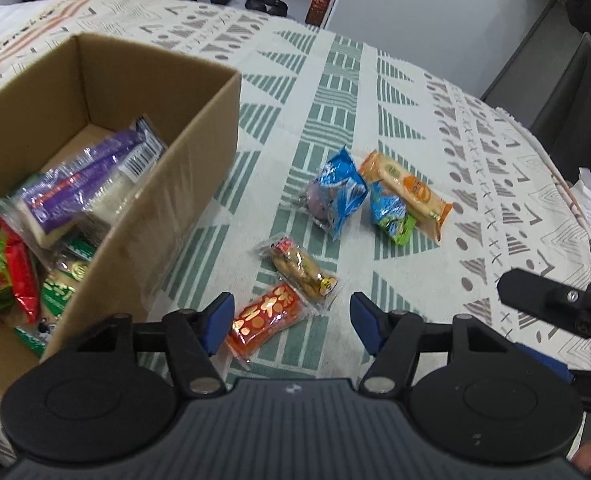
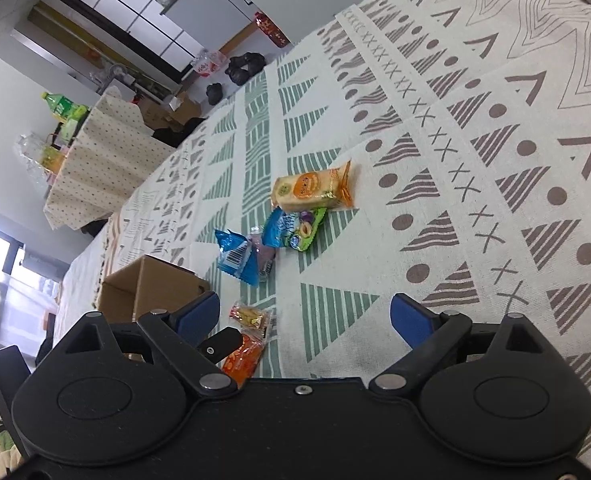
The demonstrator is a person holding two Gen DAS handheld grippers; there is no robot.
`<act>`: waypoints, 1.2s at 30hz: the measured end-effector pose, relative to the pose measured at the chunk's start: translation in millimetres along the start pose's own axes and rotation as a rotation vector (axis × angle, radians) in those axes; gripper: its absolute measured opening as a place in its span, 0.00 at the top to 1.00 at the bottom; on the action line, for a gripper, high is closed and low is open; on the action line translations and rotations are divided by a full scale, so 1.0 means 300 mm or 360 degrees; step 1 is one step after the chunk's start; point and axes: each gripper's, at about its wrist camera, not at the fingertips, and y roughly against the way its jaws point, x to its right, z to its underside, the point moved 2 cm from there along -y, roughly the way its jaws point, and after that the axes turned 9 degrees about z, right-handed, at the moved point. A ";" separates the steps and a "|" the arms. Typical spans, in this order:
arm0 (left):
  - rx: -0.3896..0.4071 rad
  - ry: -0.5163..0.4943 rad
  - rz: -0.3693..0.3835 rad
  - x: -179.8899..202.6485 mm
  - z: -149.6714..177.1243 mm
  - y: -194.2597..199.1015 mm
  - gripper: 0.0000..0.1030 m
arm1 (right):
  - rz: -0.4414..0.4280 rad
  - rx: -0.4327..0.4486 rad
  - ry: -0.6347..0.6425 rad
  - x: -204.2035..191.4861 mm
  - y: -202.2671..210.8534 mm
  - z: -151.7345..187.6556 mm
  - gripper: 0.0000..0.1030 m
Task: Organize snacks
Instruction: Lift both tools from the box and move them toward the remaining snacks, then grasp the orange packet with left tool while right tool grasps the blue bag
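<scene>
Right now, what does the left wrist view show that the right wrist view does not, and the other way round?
Only the left wrist view looks inside the cardboard box, showing the purple pack and red and green packs already in it. Only the right wrist view shows the dotted tablecloth with bottles on it, and the window at far left. Both show the patterned cloth, the orange pack, blue pack, blue-green pack, peanut pack and red pack lying loose on it, with both grippers' jaws open and empty.
</scene>
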 end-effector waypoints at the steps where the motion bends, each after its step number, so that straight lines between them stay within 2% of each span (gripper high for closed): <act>1: -0.0004 -0.0011 0.0005 -0.004 0.001 -0.006 0.41 | 0.0005 -0.0005 0.0002 -0.003 -0.007 0.000 0.10; 9: -0.0075 0.0008 0.0013 -0.076 -0.005 -0.054 0.48 | 0.0055 -0.0046 0.0033 -0.027 -0.060 0.002 0.10; 12: -0.0075 -0.0007 0.0017 -0.085 -0.004 -0.055 0.57 | 0.0072 -0.0062 0.0045 -0.035 -0.079 0.004 0.10; 14: -0.0084 -0.0019 0.0012 -0.085 -0.005 -0.058 0.75 | 0.0086 -0.0070 0.0057 -0.041 -0.091 0.006 0.10; 16: -0.0093 0.0002 0.0015 -0.090 -0.009 -0.060 0.79 | 0.0104 -0.0079 0.0065 -0.046 -0.107 0.005 0.10; 25: -0.0033 0.0072 0.0028 -0.105 -0.060 -0.047 0.82 | 0.0137 -0.0011 0.0136 -0.083 -0.159 -0.012 0.14; 36: 0.0078 0.0171 0.0034 -0.139 -0.159 -0.031 0.82 | 0.0111 0.0060 0.0056 -0.080 -0.230 -0.062 0.22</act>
